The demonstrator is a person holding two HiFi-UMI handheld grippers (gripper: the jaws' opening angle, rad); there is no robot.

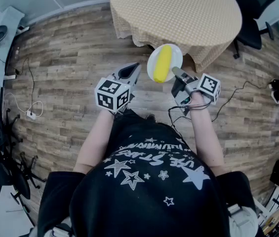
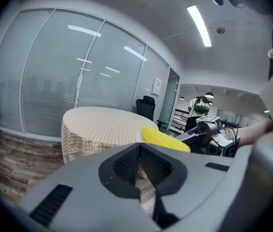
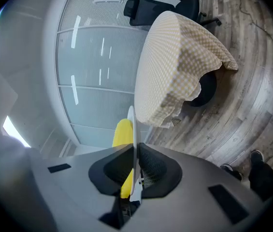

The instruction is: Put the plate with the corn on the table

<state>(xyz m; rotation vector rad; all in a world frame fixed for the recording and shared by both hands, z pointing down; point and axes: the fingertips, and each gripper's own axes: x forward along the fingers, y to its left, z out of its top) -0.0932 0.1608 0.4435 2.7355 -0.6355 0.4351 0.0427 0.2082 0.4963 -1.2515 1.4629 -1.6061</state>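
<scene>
Dark star-printed shirt fills the lower frame of the head view, nearest the lens. At upper centre the plate hangs in the air over the wood-plank floor, just short of the round table, and is not yet set down. The right gripper pinches only the plate's near rim, so the load hangs out beyond the grip. The left gripper, left of the plate and apart from it, has its jaws pressed together on nothing.

To do this well, I judge the plate should be kept level, carried forward over the table top, lowered until its base rests flat, and only then released.

The floor is grained plank. The table wears a soft beige checked cloth that drapes in folds and may bunch under a sliding plate. The plate is white, smooth, round and shallow. The corn is a yellow cylinder, likely to roll if tipped.
</scene>
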